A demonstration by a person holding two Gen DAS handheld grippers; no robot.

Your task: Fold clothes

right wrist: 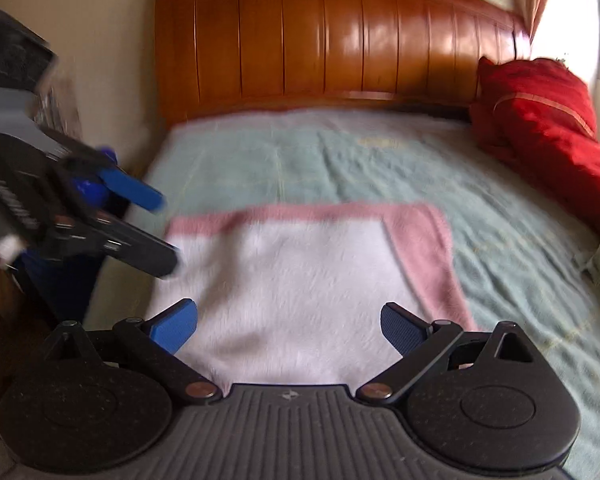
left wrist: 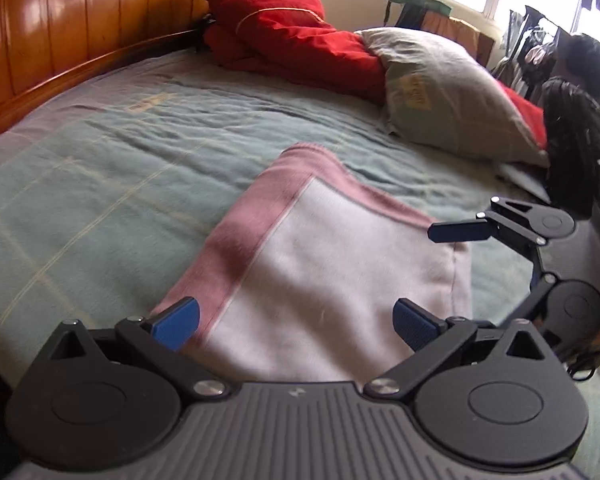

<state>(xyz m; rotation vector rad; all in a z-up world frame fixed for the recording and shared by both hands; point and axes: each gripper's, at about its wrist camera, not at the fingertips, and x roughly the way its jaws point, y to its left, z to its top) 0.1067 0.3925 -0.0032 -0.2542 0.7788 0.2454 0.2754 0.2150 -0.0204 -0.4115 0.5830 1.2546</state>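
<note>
both tools (left wrist: 296,322) (right wrist: 288,322) gape over the towel (left wrist: 320,272); red quilt (left wrist: 284,28), pillow (left wrist: 448,92) well apart.

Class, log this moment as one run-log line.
left claw: open, empty | right claw: open, empty | pink-bordered white cloth: flat on bed, ungripped

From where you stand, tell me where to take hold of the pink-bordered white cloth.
Take the pink-bordered white cloth by its two near corners, coming low from the near bed edge. It lies flat on the green bedspread, so only an edge gives purchase. The left tool and right tool already face it, both open and empty.
</note>
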